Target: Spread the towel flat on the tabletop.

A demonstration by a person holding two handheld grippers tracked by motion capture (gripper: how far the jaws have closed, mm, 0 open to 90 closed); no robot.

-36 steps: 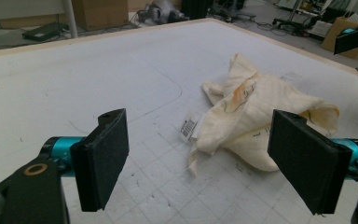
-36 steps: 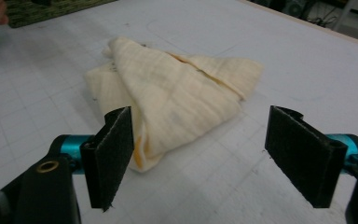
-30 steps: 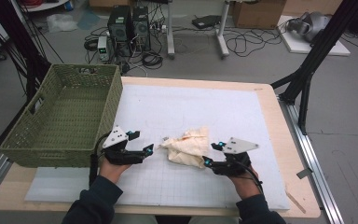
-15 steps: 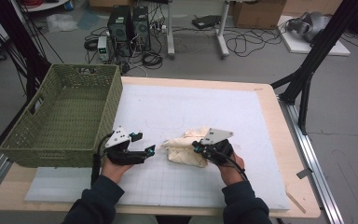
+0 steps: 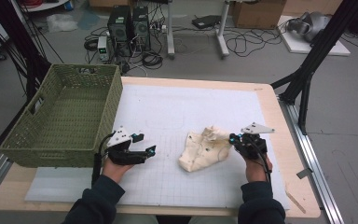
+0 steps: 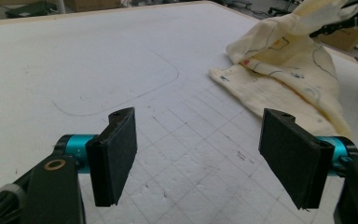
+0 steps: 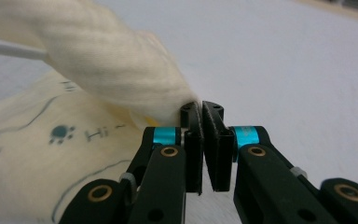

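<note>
Now pinching an edge of the cloth with the right gripper: jaws pressed together, with a fold of the fabric caught right at their tips. Seen along this gripper, bunching up and away from the tips into a thick roll, then spreading flat lower down on its left, with small blue drawings on it. Lying otherwise on the white mat, crumpled, the main part between the two tools.

Waiting with the left gripper, held just above the mat and apart from the fabric. Standing wide at the jaws, after just closing them a little, and holding nothing between them. From this gripper, finding the cloth ahead and to the right, near but not touching.

Probably at the step of lifting and opening out the cloth, with only one edge taken so far. Next, most likely, bringing the left gripper forward and to its right, to the closest free edge, going low enough to get one pad under the fabric, and closing there. Then pulling both tools apart gently, so as not to lose the thin grip at the right tips. Perhaps afterwards carrying it to the green basket, beside the left gripper on its outer side.
</note>
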